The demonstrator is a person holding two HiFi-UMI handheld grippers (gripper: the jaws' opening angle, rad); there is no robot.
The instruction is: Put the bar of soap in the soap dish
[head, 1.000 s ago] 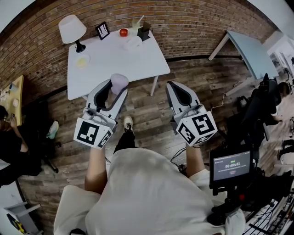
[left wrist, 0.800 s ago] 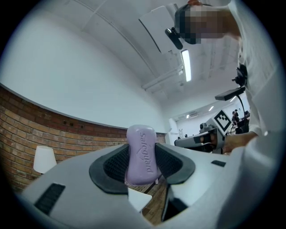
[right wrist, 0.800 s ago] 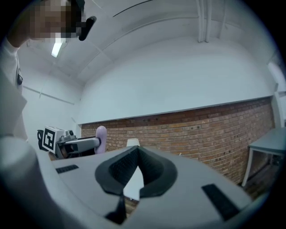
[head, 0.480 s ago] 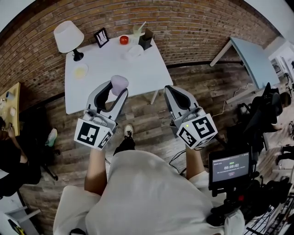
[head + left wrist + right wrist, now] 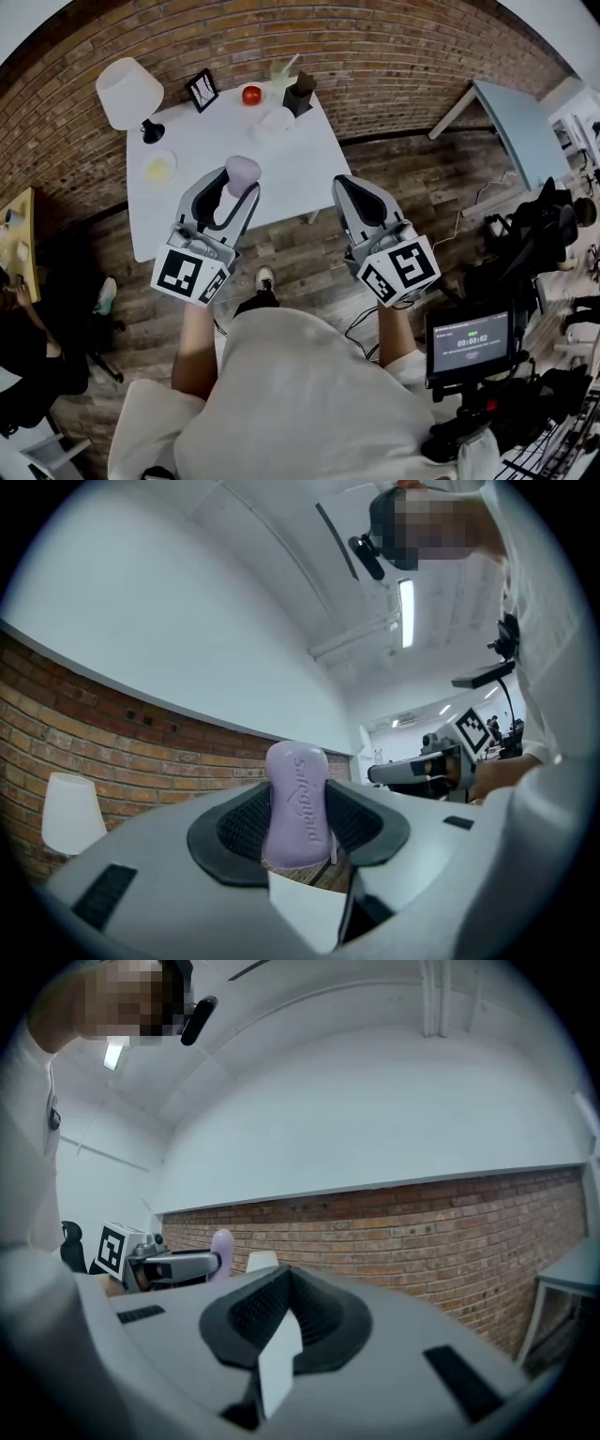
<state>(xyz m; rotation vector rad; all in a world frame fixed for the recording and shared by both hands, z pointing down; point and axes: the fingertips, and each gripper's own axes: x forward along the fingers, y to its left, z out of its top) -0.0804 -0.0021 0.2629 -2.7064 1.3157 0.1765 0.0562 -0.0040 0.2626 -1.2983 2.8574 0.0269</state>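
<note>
A lilac bar of soap (image 5: 297,803) stands on end between the pads of my left gripper (image 5: 298,810), which is shut on it. In the head view the soap (image 5: 243,173) and left gripper (image 5: 239,181) hang over the near edge of a white table (image 5: 216,141). A pale shallow dish (image 5: 275,119) sits at the table's far right, and a small white dish (image 5: 157,168) with something yellow on it lies at its left. My right gripper (image 5: 349,191) is shut with nothing in it, over the wooden floor right of the table, its jaws (image 5: 286,1312) pointing at the brick wall.
On the table stand a white lamp (image 5: 128,95), a small picture frame (image 5: 202,90), a red apple (image 5: 251,95), a pale cup (image 5: 280,71) and a dark holder (image 5: 300,94). A brick wall runs behind. A grey-blue table (image 5: 514,117) stands at the right, a monitor rig (image 5: 471,342) near my right.
The white table has drawn nearer and slid under the left gripper's tip as the person steps forward. Both grippers keep their pose, the soap still held.
</note>
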